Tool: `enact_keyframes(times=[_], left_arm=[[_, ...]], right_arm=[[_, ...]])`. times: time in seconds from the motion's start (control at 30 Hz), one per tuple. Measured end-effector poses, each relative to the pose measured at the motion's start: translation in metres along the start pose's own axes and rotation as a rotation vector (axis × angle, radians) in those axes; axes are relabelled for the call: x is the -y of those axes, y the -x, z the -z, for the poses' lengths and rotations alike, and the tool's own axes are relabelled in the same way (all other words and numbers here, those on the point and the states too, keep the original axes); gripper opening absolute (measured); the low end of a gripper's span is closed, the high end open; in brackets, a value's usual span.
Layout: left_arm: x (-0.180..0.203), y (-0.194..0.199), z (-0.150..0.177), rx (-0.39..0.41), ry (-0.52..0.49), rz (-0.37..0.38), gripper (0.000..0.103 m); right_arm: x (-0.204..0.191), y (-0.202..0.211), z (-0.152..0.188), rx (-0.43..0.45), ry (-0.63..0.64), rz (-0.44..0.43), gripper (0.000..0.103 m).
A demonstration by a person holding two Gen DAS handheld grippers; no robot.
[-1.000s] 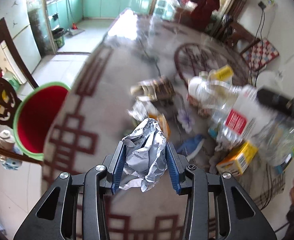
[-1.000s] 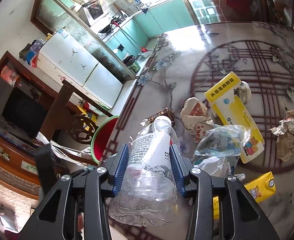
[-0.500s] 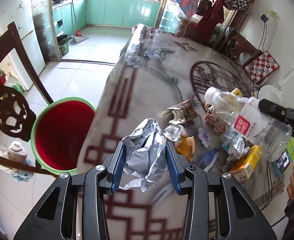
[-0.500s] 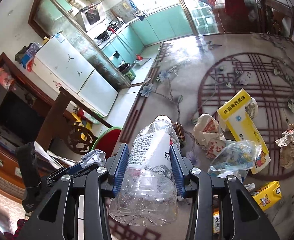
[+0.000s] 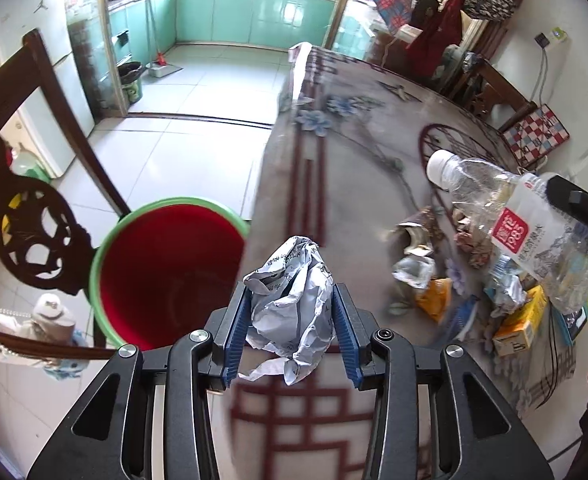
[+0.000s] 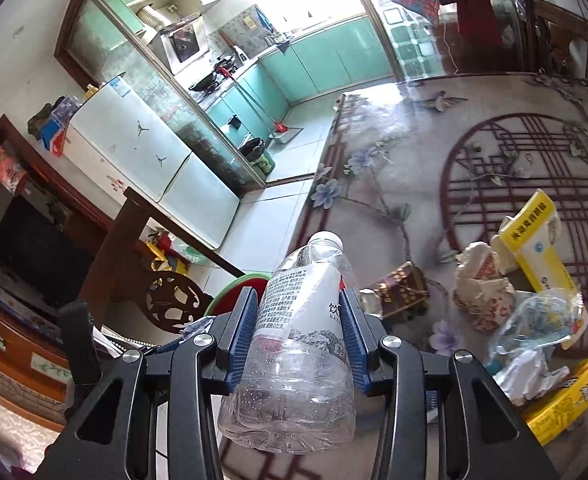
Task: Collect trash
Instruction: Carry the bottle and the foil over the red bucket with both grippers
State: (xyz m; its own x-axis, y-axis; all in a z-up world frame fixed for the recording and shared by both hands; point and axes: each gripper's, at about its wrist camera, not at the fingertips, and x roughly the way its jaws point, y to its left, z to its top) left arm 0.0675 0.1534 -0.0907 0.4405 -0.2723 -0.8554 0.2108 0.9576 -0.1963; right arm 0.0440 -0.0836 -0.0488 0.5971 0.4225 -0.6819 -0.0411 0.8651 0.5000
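- A crumpled paper ball (image 5: 291, 312) was pinched between the blue pads of the left tool (image 5: 291, 334), held in the air at the worktop (image 5: 358, 152) edge, just beside the red bin (image 5: 165, 276) on the floor.
- The paper was judged very light and soft; it was gripped across its middle, where the creases gave the pads purchase, though loose flaps hung below.
- An empty plastic bottle (image 6: 298, 344) was clamped at its labelled waist by the right tool (image 6: 300, 338), cap pointing away over the worktop.
- The bottle was judged light, thin-walled and slippery, liable to dent or squirt out if squeezed hard; the label band was considered the surest place to hold.
- More trash, including a yellow carton (image 6: 534, 240) and wrappers (image 6: 482, 292), lay on the worktop.
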Motion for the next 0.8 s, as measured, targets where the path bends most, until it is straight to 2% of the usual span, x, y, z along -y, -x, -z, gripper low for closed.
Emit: enact_keyframes(times=[0.17,0.5,0.7,0.8], left_arm=[[-0.032,-0.001,0.001,-0.004,0.038,-0.028,0.039],[-0.091,-0.008,0.008,-0.024,0.106,-0.095,0.039],[-0.112,-0.017,0.002,-0.034,0.123,-0.116,0.04],[-0.119,-0.021,-0.001,-0.035,0.13,-0.116,0.04]], right_arm=[[-0.029,-0.026,0.0,-0.021,0.02,-0.025,0.04],[-0.076,-0.101,0.01,-0.137,0.067,-0.08,0.04],[-0.089,-0.146,0.015,-0.208,0.065,-0.109,0.04],[-0.096,-0.165,0.017,-0.228,0.079,-0.093,0.04]])
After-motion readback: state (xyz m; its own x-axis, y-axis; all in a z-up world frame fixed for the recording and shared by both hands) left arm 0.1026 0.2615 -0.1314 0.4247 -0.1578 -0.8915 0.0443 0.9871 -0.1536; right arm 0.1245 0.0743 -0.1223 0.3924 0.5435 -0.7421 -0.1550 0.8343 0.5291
